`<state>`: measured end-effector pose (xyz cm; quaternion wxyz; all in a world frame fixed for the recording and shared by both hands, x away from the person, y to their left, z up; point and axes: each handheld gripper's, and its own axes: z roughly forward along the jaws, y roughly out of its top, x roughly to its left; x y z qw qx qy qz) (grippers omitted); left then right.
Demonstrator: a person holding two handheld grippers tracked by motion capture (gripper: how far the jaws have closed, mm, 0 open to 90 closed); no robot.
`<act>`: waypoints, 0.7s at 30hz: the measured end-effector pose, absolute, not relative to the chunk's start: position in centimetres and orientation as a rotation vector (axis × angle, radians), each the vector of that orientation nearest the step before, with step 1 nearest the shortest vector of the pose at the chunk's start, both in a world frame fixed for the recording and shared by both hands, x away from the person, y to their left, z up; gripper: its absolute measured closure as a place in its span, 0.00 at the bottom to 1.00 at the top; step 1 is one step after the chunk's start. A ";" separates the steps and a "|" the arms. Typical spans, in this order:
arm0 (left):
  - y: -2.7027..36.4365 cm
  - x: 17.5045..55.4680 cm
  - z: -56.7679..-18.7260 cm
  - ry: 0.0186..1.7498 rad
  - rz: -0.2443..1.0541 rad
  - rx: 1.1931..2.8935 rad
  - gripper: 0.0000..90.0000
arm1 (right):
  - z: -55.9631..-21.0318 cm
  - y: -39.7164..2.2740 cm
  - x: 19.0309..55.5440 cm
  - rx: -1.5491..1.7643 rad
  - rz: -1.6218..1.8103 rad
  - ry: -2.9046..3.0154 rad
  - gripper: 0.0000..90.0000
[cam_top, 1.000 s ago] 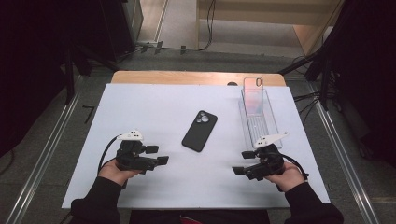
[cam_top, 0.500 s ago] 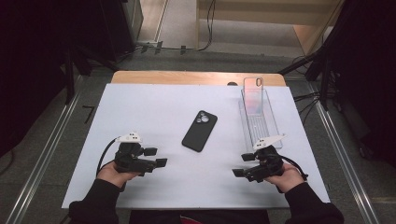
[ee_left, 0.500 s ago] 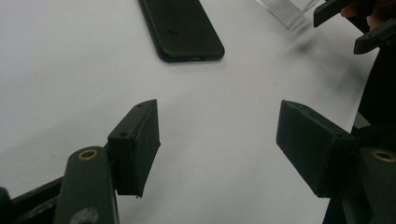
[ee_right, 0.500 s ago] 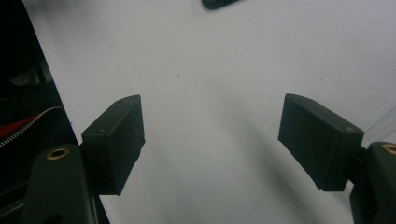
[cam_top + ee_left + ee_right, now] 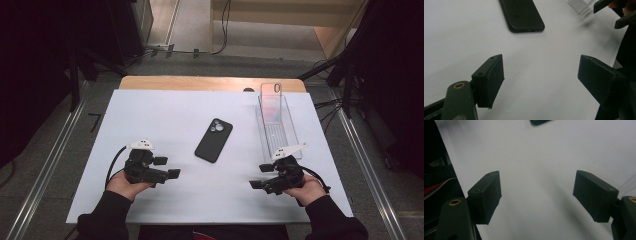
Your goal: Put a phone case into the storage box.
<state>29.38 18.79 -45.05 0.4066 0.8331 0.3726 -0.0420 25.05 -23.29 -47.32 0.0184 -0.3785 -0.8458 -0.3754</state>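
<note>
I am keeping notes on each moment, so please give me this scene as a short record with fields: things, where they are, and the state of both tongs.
surface: white table
phone: black phone, camera side up, flat near the table's middle, untouched
tray: clear tray at the right, a clear case leaning at its far end
left tongs: left tongs, jaws have just been opening, nothing between them
right tongs: right tongs, open, holding nothing

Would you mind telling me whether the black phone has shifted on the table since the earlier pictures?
No. The black phone lies at the same angle, equally far left of the clear tray on the white table, with neither claw touching it.
</note>
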 end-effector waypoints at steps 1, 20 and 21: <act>18.6 29.5 -44.9 0.945 -0.113 2.090 0.16 | -47.3 -23.3 25.1 -1.175 -1.167 -2.626 0.23; 14.5 34.3 -43.5 0.976 -0.105 2.067 0.16 | -47.3 -23.5 25.0 -1.188 -1.160 -2.634 0.23; 14.2 34.6 -43.4 0.981 -0.098 2.067 0.16 | -47.3 -23.5 25.0 -1.190 -1.162 -2.635 0.23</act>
